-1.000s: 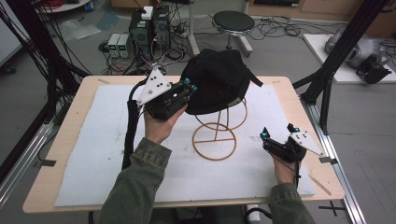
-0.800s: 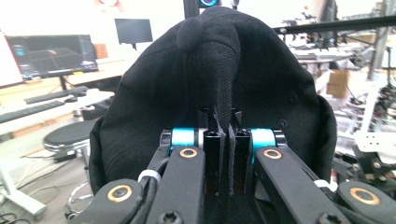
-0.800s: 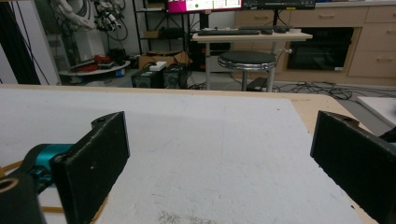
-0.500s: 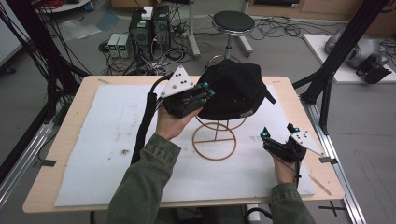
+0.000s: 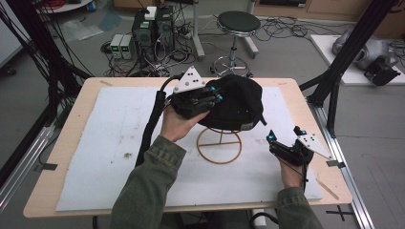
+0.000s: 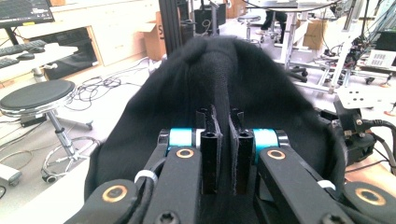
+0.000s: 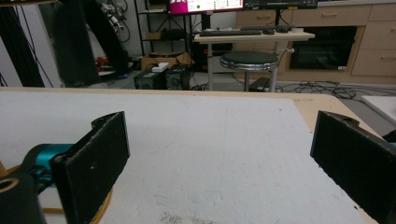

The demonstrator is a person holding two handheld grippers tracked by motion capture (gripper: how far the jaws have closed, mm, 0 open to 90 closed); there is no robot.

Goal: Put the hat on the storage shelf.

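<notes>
white padding covers the counter [image 5: 95,143] as the left tongs [image 5: 212,98] clamp a fold of the soft, light black cap [image 5: 239,102] on its wire stand [image 5: 219,145]; right tongs [image 5: 284,136] rest apart nearby.

A light wooden table [image 5: 71,124] stands on a grey floor [image 5: 372,143], with a white mat [image 5: 95,143] covering most of its top. Beyond the far edge stand a round black stool [image 5: 238,22], two dark computer towers [image 5: 154,28] and loose cables [image 5: 286,31]. Black frame posts [image 5: 341,62] rise at both sides. The right gripper view shows wooden cabinets [image 7: 327,28] and a desk [image 7: 252,36] carrying a keyboard [image 7: 226,32].
</notes>
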